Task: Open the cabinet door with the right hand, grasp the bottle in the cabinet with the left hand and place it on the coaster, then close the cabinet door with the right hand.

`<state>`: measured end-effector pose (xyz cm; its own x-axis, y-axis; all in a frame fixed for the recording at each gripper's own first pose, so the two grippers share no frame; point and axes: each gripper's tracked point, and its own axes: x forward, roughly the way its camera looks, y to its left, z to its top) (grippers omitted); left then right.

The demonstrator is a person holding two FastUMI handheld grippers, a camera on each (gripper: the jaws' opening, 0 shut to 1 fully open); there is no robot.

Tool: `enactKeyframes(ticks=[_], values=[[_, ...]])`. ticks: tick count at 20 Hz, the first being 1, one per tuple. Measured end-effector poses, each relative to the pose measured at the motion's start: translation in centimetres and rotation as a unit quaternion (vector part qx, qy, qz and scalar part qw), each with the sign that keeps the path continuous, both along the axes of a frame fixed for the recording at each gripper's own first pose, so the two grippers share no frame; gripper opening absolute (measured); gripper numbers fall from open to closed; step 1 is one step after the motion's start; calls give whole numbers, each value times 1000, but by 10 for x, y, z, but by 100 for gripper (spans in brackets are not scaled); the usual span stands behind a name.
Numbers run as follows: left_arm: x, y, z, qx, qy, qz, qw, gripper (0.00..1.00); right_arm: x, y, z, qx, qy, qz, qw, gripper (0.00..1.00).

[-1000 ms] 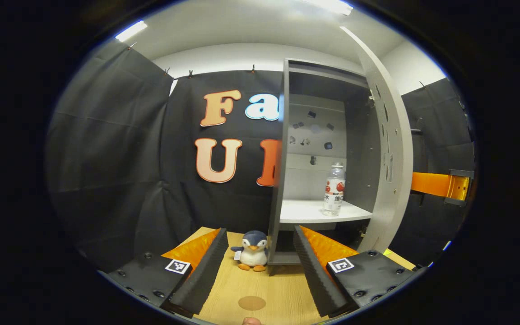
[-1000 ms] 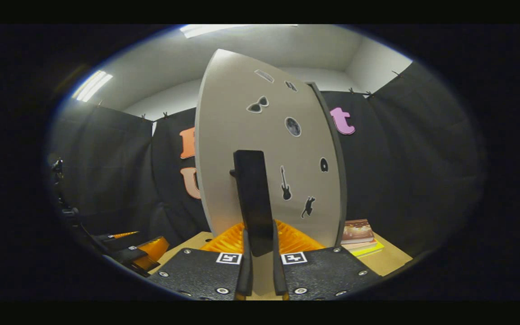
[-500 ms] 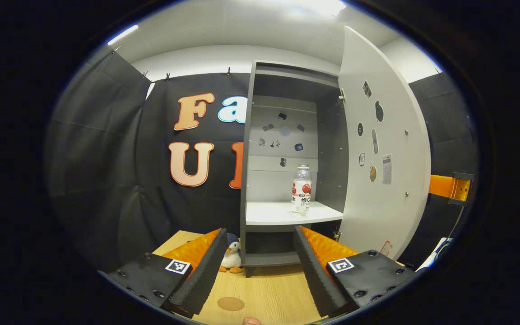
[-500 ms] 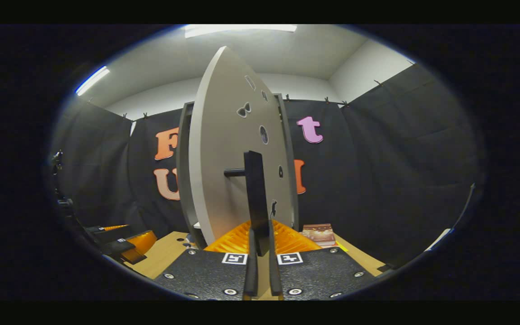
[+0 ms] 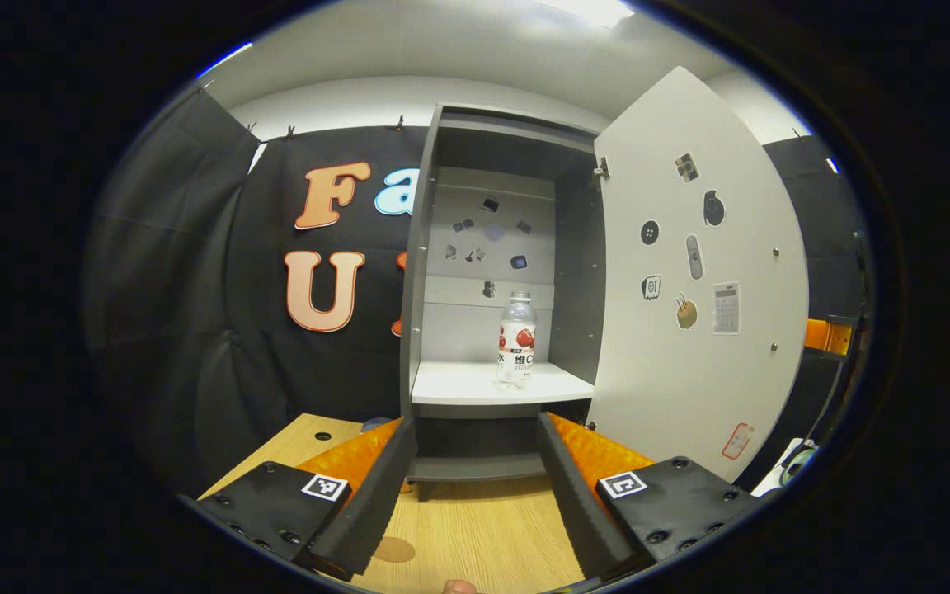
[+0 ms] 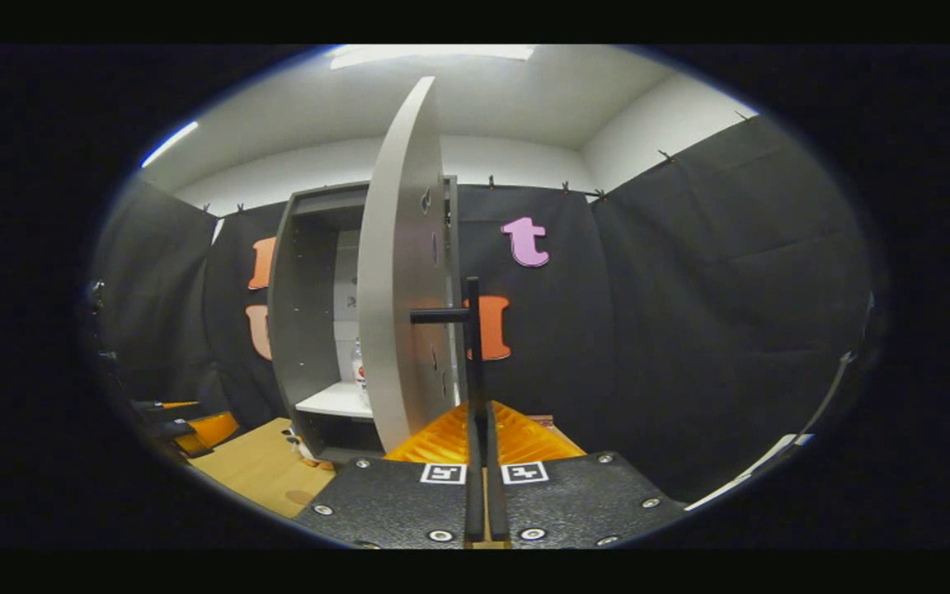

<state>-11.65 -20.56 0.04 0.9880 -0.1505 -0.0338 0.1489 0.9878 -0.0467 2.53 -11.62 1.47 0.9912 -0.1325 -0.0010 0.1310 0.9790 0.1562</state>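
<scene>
Jaws of our right gripper (image 6: 480,441) are clamped on the black handle (image 6: 472,346) of the cabinet door (image 6: 397,272), both fingers pressing its thin bar from either side, while the jaws of our left gripper (image 5: 475,487) stand wide apart, holding nothing, low in front of the cabinet (image 5: 421,272).

Taking the cabinet as our landmark, we count one bottle (image 5: 516,340), upright on the white shelf (image 5: 463,386) inside it, toward the shelf's right side. One door hangs open at the cabinet's right edge. One round brown coaster (image 5: 393,549) lies on the wooden bench (image 5: 483,536) in front of the cabinet, a little to its left, partly behind our left finger. Two grippers are in play.

From the left gripper view we see the door's inner face with seven small stickers plus one pink one near its bottom, several more stickers on the cabinet's back wall, and a sliver of the right gripper past the door's far edge. From the right gripper view we see the door almost edge-on, its outer handle, the bottle (image 6: 357,363) half hidden behind the door, and the left gripper (image 6: 186,429) off to the cabinet's left.
</scene>
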Motion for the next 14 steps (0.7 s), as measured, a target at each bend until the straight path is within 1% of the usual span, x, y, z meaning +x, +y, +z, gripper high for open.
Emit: enactKeyframes(ticks=[5,6,7,8,9,10,12,14], values=[[-8,-4,-1,6,0,7,1000,95,-1,-13,-2,4,-6,19,1000,2],[-9,-3,-2,6,3,8,1000,95,0,-14,-2,6,-6,21,1000,9],[-9,-3,-3,5,5,10,1000,95,0,-14,-2,5,-7,21,1000,3],[-11,-3,-4,5,6,11,1000,95,0,-14,-4,2,-5,19,1000,3],[-11,-1,-4,6,7,13,1000,95,-1,-14,-3,-2,-4,13,1000,3],[-13,0,-4,8,8,14,1000,95,0,-16,-4,-11,-1,3,1000,6],[-16,5,-6,10,11,17,1000,95,-4,-22,-4,-31,3,-19,999,0],[-16,11,-8,11,15,17,1000,95,-11,-27,-5,-44,9,-42,998,3]])
